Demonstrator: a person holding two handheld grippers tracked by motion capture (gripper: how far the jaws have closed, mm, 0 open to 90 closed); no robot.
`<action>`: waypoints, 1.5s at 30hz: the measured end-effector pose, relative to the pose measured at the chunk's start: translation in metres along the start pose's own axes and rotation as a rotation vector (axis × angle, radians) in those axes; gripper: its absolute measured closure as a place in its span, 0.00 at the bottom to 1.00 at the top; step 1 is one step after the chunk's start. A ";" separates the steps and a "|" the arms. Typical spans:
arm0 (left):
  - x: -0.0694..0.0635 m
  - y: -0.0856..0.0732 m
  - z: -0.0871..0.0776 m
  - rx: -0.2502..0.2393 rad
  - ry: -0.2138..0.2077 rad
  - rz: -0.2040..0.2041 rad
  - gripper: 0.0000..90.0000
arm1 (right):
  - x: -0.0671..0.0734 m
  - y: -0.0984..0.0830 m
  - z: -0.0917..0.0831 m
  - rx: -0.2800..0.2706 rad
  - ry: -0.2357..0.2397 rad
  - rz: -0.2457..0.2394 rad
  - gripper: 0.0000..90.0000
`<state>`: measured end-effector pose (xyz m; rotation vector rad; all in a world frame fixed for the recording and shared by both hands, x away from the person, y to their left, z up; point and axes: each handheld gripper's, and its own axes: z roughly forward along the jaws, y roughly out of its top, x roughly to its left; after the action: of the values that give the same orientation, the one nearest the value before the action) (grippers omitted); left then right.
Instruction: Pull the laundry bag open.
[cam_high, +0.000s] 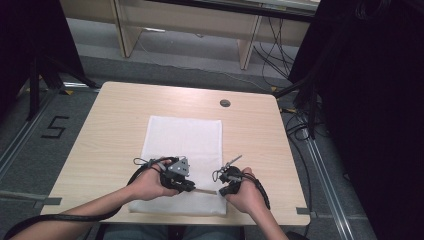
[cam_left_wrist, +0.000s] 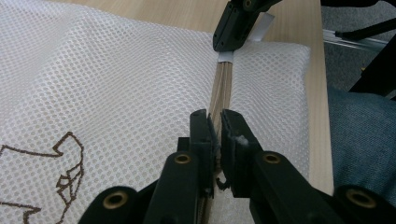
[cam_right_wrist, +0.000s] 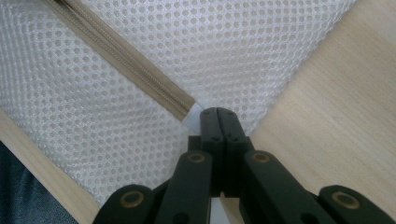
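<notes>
A white mesh bag (cam_high: 185, 140) lies flat on the table, with a beige zipper (cam_high: 204, 190) running along its near edge. My left gripper (cam_high: 189, 187) is shut on that zipper (cam_left_wrist: 222, 88); its jaws (cam_left_wrist: 214, 116) pinch the tape from both sides, hiding whatever sits between them. My right gripper (cam_high: 221, 191) is shut on the white tab at the zipper's end (cam_right_wrist: 191, 114), near the bag's front right corner. In the left gripper view the right gripper (cam_left_wrist: 225, 46) clamps the far end of the zipper. The stretch of zipper (cam_right_wrist: 126, 60) between the two grippers is closed.
The light wooden table (cam_high: 115, 130) has a round cable hole (cam_high: 225, 103) at the back. A brown stitched drawing (cam_left_wrist: 65, 163) marks the bag. The table's front edge and the person's jeans (cam_left_wrist: 359, 140) lie close behind the grippers. Black stands and cables (cam_high: 305, 100) flank the table.
</notes>
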<state>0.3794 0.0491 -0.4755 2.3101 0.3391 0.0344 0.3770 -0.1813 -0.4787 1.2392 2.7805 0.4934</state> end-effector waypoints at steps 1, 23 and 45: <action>0.000 0.000 0.000 0.001 0.002 0.002 0.92 | 0.001 0.000 0.000 0.002 -0.002 -0.006 1.00; 0.000 -0.006 0.001 -0.003 0.000 -0.009 0.92 | 0.002 0.001 0.000 0.009 -0.010 -0.014 1.00; 0.004 -0.010 -0.007 -0.022 -0.003 -0.020 0.92 | 0.001 0.001 0.000 0.010 0.000 -0.003 1.00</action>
<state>0.3799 0.0615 -0.4784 2.2848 0.3585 0.0245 0.3768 -0.1798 -0.4781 1.2372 2.7875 0.4794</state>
